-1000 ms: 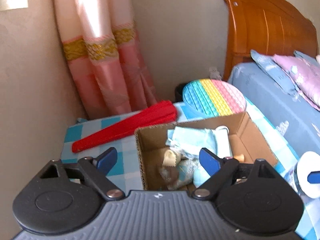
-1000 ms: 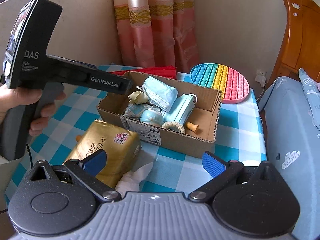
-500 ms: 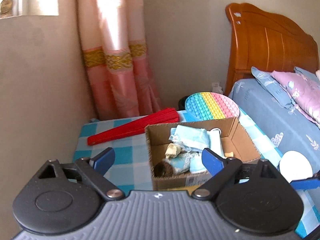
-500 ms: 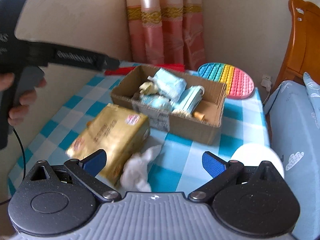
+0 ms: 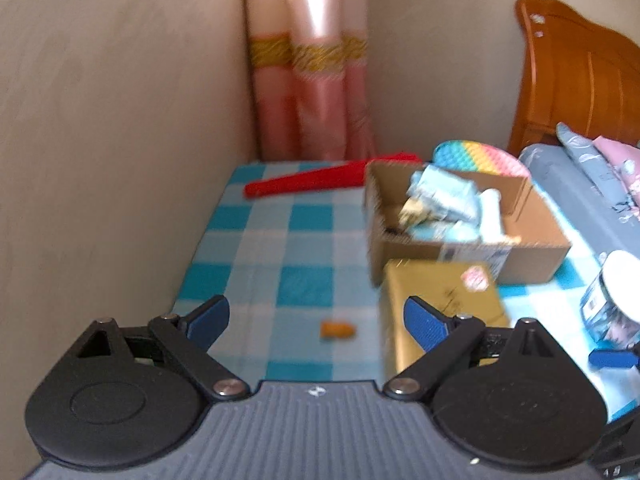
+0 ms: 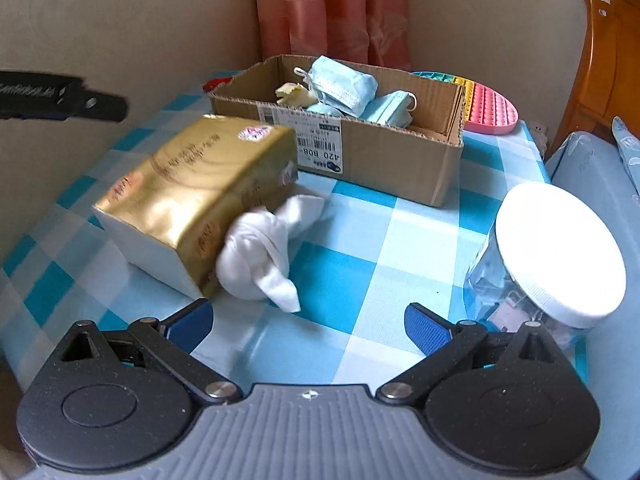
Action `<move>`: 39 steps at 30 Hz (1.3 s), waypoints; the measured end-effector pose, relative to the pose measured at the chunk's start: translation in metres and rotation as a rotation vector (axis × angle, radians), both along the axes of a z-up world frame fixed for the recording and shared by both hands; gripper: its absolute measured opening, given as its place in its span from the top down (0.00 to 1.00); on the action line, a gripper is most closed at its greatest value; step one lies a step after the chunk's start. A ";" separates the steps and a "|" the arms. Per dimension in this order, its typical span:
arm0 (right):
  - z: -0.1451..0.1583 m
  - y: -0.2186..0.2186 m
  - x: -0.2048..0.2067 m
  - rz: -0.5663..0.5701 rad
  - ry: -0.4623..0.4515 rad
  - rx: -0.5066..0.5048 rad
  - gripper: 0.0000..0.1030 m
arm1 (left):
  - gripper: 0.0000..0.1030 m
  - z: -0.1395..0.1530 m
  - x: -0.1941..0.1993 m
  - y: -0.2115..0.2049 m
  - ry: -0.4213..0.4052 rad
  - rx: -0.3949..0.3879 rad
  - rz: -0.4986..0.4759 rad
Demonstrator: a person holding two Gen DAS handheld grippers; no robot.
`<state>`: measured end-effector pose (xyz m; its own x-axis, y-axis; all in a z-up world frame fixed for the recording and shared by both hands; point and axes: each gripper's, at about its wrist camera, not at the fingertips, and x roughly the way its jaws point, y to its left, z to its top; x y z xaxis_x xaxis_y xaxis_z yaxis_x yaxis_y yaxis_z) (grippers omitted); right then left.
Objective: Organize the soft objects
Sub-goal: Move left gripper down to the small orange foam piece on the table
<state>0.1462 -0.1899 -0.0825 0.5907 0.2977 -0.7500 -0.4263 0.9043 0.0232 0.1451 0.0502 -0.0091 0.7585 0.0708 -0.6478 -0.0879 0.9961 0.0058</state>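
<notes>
A cardboard box [image 6: 380, 152] [image 5: 532, 244] on the blue checked tablecloth holds blue face masks [image 6: 344, 84] and other soft bits. A crumpled white cloth [image 6: 264, 248] lies against a gold tissue pack [image 6: 192, 196] [image 5: 440, 300], just beyond my right gripper [image 6: 308, 324], which is open and empty above the cloth. My left gripper [image 5: 316, 320] is open and empty over the table's left part, with a small orange object [image 5: 338, 330] between its fingers' line of sight on the cloth.
A jar with a white lid [image 6: 556, 256] [image 5: 620, 292] stands at the right. A red folded fan [image 5: 320, 184] and a rainbow pop mat [image 6: 488, 108] lie behind the box. Wall at left, curtain behind, bed at right.
Both grippers pulled back toward the table's near side. The tissue pack, white cloth and jar now fill the right view. The left view swung left; the orange object came into sight.
</notes>
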 end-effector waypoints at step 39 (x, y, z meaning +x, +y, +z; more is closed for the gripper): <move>-0.020 0.005 0.001 0.041 -0.080 -0.018 0.00 | 0.26 -0.080 0.038 0.044 0.085 -0.089 -0.104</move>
